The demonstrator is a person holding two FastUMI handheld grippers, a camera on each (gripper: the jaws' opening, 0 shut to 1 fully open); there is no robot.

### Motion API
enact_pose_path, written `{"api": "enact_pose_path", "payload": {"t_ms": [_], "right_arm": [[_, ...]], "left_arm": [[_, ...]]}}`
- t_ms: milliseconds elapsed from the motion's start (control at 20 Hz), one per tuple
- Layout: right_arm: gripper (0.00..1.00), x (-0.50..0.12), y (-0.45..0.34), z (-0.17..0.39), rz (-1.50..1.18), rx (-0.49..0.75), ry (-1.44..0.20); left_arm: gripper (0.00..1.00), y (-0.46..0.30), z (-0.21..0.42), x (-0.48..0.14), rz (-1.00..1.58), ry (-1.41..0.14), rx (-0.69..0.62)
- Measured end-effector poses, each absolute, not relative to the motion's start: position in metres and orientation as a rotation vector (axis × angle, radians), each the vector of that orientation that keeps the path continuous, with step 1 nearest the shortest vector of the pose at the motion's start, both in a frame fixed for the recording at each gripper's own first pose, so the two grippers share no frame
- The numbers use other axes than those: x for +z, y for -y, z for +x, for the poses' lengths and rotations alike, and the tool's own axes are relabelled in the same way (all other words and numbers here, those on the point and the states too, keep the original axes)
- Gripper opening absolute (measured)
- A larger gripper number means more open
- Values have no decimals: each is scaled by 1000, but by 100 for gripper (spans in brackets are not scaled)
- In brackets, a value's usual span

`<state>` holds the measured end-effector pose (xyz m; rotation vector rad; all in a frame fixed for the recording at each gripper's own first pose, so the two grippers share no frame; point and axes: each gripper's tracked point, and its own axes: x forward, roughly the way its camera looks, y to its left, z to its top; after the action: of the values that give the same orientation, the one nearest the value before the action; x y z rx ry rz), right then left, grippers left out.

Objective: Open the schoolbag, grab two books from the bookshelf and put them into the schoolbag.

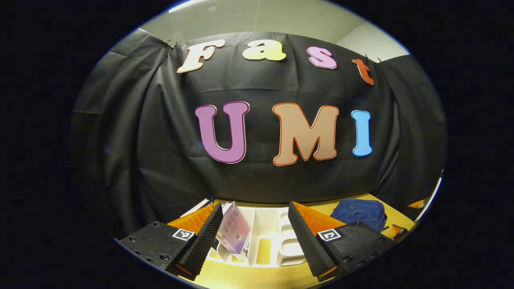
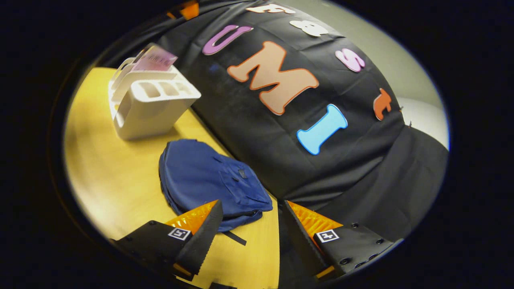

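Schoolbag [image 2: 209, 180] first, as I judge it: it lies flat and looks zipped shut on the counter [image 2: 116, 188], against the back edge by the booth wall, with the white bookshelf [image 2: 150, 106] further along that same edge. My right tongs [image 2: 251, 237] hang just above the bag's near end, jaws wide and holding nothing, one finger over the fabric and the other past it toward the cloth. The bag's long axis runs away from these tongs toward the bookshelf, so the zipper edge sits directly ahead. My left tongs [image 1: 255, 237] are also wide and empty, aimed at the bookshelf [image 1: 267, 237], where a pink book [image 1: 235, 233] leans in a slot between the fingers; from there the schoolbag [image 1: 359, 212] lies off to the side. I reckon the right hand is clearly nearer for the opening.
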<state>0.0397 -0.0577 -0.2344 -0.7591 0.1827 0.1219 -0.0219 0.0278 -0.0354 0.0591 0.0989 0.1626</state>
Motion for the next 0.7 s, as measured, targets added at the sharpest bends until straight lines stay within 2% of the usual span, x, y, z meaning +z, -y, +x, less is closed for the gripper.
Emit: {"api": "enact_pose_path", "payload": {"t_ms": [100,150,350,500,700], "right_arm": [[100,-254,53,41,-827,150,-187],[98,-264,49,42,-862,163,-180],[100,-298,36,56,-966,236,-175],[98,-319,28,66,-1024,279,-173],[98,-333,28,85,-1059,295,-185]], "left_arm": [[95,-33,-22,-39,65,-109,190],[94,-36,-23,-42,70,-115,205],[95,-42,-26,-45,84,-133,248],[95,-46,-28,-45,99,-141,279],[95,-47,-29,-48,89,-147,302]]}}
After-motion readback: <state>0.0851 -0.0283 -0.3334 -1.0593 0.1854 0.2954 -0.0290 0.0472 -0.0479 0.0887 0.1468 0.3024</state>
